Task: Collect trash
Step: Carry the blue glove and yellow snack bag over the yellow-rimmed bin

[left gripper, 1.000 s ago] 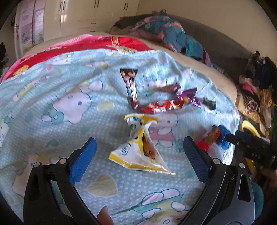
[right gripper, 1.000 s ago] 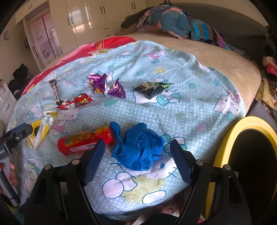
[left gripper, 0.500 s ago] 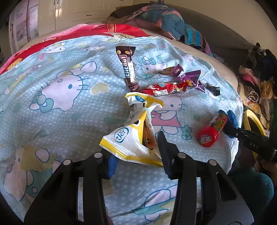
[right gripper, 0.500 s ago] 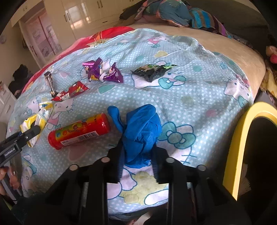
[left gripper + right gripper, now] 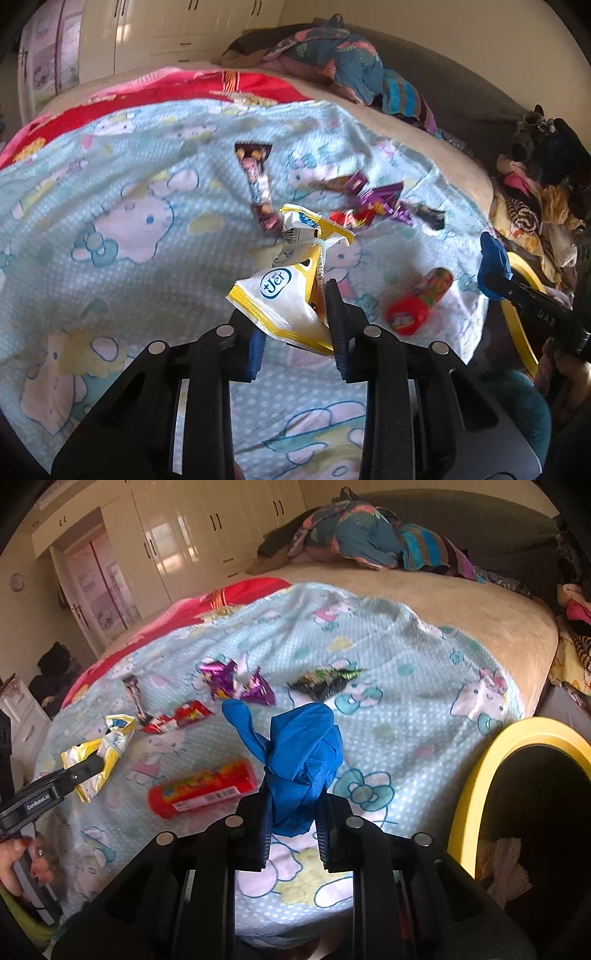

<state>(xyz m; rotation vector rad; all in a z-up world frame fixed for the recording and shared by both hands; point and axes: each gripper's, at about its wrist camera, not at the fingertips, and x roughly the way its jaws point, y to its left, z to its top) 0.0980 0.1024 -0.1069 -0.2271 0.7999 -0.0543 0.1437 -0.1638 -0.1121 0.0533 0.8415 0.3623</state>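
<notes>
bed edge: left fingers [image 5: 295, 328] closing on wrapper [image 5: 284, 295], right fingers [image 5: 291, 812] closing on glove [image 5: 303, 757].

Both grippers' jaws closing, loaded.

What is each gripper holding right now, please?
Left gripper: closing on the yellow-white wrapper.
Right gripper: closing on the crumpled blue glove.
</notes>
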